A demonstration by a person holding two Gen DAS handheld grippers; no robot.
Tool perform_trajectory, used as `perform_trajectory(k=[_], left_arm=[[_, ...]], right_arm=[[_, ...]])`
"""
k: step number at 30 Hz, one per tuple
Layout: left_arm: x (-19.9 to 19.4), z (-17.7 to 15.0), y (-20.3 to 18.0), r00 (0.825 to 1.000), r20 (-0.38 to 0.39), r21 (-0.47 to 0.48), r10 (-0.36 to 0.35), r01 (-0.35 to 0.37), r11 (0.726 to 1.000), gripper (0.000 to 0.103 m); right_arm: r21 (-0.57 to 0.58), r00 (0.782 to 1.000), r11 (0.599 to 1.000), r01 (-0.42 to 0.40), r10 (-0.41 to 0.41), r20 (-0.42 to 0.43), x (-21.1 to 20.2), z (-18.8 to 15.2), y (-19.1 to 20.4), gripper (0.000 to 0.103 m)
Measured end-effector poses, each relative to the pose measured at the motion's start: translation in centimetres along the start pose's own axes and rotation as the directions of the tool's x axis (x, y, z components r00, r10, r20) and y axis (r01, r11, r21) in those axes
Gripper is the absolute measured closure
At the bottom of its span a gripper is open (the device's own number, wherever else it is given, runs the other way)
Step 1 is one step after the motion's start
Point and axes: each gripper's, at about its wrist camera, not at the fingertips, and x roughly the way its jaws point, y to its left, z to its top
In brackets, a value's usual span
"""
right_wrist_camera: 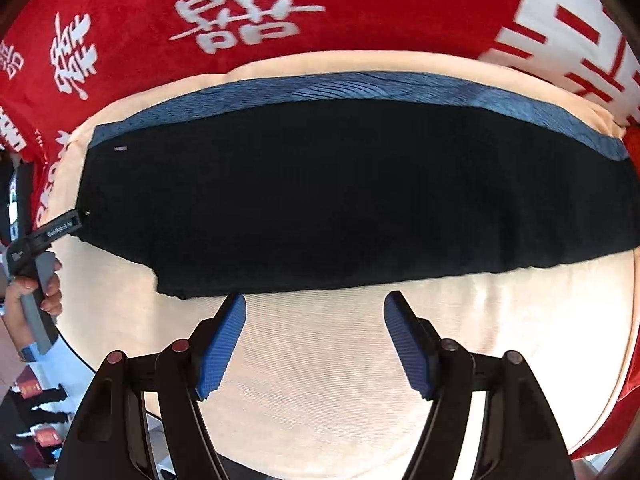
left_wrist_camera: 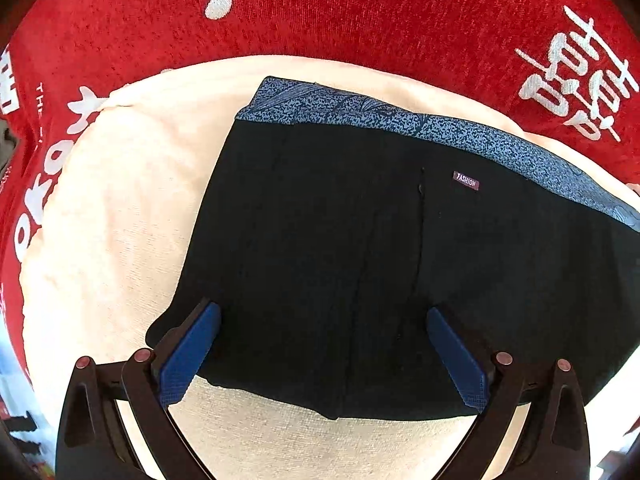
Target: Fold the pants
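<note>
Pants (left_wrist_camera: 360, 260) (folded) on cream cloth (left_wrist_camera: 100, 240)

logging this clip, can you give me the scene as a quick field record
garment: black pants, folded flat, blue patterned waistband at far edge
label: small "fashion" tag below waistband
surface: cream cloth over red blanket
left hand-held gripper: open, over pants
right hand-held gripper: open, over cream cloth, nothing held

I read "FASHION" on a small tag (left_wrist_camera: 466, 181) on the pants (left_wrist_camera: 360, 260), below their blue waistband (left_wrist_camera: 440, 128).
</note>
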Motion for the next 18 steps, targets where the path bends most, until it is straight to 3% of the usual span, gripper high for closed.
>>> perform_trajectory(k=[1, 5, 11, 18], left_arm=[[0.1, 1.4, 2.2, 1.0, 0.004, 0.003, -0.001, 0.001, 1.0, 0.0], [0.0, -0.1, 2.3, 1.0, 0.026, 0.01, 0.011, -0.011, 1.0, 0.0], [-3.3, -2.1, -0.5, 0.997, 0.04, 0.022, 0.059, -0.059, 0.998, 0.0], [-7.2, -4.2, -2.1, 0.998, 0.0, -0.003, 0.058, -0.058, 0.998, 0.0]], right_arm=[[-0.013, 1.0, 1.0, -0.011, 0.011, -0.002, 0.0, 0.3, 0.7, 0.028], [-0.058, 0.999, 0.997, -0.05, 0.05, -0.007, 0.0, 1.0, 2.8, 0.028], [-0.086, 0.998, 0.994, -0.067, 0.066, -0.004, -0.7, 2.6, 5.0, 0.028], [-0.033, 0.995, 0.997, -0.073, 0.07, -0.068, -0.3, 0.5, 4.1, 0.028]])
